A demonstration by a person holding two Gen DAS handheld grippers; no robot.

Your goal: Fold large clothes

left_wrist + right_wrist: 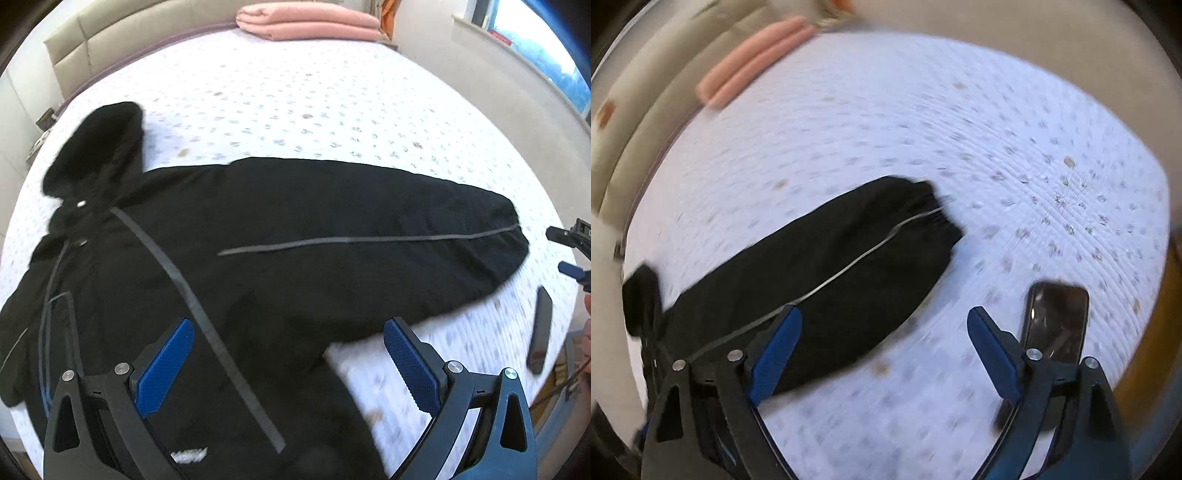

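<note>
A: Left tool (288, 363), closest to lens: blue pads wide apart, nothing btwn them, hanging over the lower body of the black coat (229, 258).

B: Right tool (884, 350)?

A: Same, spread wide, empty. Its left pad sits over the sleeve (827, 280); a phone (1056, 321) lies on the sheet just beside its right pad.

B: Coat's where?

A: Flat on the bed (295, 110), front up, hood (99, 147) toward the headboard, one sleeve stretched straight out, cuff (934, 218) near mid-bed. Pink folded blanket (310, 22) well apart at the head.

B: Handling?

A: Prob padded, so soft but bulky and fairly heavy; it'll sag, and thin shell fabric may slip. I'd pinch the gathered cuff w/ the right tool and the hem or shoulder seam w/ the left, taking a thick bite.
</note>
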